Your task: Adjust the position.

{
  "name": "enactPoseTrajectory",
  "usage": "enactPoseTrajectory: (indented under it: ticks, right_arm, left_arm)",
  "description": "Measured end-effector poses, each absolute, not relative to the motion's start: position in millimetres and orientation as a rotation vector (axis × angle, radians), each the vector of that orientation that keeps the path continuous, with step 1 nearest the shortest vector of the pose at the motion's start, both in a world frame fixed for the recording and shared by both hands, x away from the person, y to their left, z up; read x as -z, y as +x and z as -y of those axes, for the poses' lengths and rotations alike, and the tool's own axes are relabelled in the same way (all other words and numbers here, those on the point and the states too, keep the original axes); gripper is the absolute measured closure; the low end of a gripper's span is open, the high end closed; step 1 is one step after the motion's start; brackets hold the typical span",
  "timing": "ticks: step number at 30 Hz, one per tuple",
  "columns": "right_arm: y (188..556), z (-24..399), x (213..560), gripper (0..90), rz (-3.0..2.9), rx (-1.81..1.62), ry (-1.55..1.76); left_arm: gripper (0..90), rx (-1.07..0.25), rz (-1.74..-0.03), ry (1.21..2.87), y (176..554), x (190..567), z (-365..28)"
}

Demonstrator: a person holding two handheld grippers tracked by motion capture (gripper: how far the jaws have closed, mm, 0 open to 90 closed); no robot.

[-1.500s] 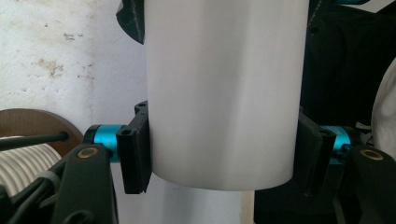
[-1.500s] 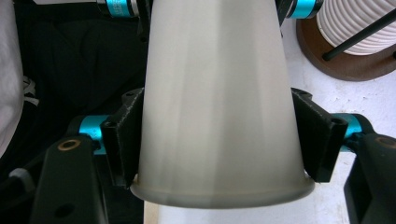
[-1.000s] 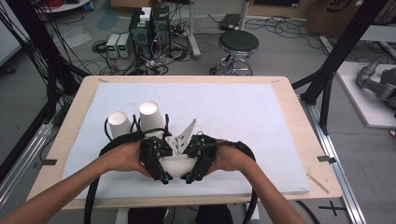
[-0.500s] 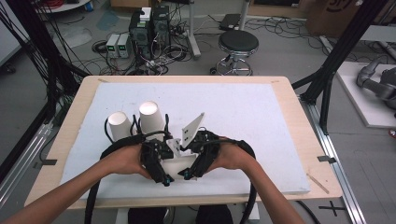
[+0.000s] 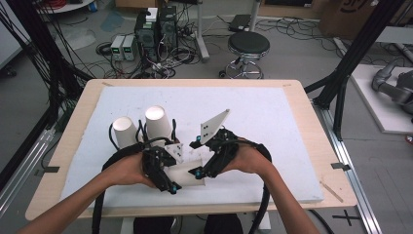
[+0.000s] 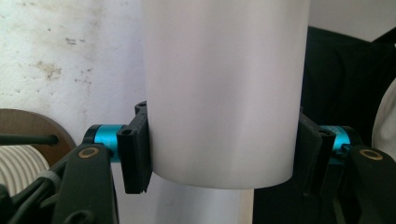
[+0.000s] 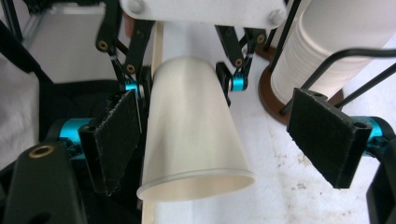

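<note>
While it lies nearly level between the two hands near the front edge of the white mat, the white paper cup keeps its long axis running across the table, closed base toward the person's left and open mouth toward the right. In the right gripper view the cup widens toward the camera, its rolled rim nearest the lens and its narrow end held at the far side by the left gripper. The left gripper is clamped on the cup near that narrow end: in the left gripper view both black pads press flat against the cup's opposite sides. The right gripper stands wide, one pad just beside the cup's wall and the other well apart from it, so it grips nothing. In the high view its grey three-cornered plate tilts up and away from the person. Behind the left hand, two stacks of white cups stand upside down on wire holders, side by side. The mat covers a wooden table, and beyond it a black stool and computer boxes sit on the cabled floor.
</note>
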State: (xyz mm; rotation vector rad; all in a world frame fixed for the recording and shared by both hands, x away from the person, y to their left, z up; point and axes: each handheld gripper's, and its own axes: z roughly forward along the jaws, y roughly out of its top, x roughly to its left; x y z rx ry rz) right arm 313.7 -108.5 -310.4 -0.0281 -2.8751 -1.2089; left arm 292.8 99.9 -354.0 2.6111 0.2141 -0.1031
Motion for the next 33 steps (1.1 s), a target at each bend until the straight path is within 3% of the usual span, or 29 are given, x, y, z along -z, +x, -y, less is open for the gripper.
enactPoseTrajectory:
  ticks: [19,33]
  right_arm:
    - [309.9,141.4,312.3,18.3,2.727,1.546,-0.106]
    - [306.5,154.5,331.7,18.3,2.678,1.605,-0.17]
  left_arm:
    - [35.1,0.012,-0.306,2.288,280.5,367.0,-134.4]
    - [35.1,0.03,-0.35,2.043,278.6,370.7,-155.0]
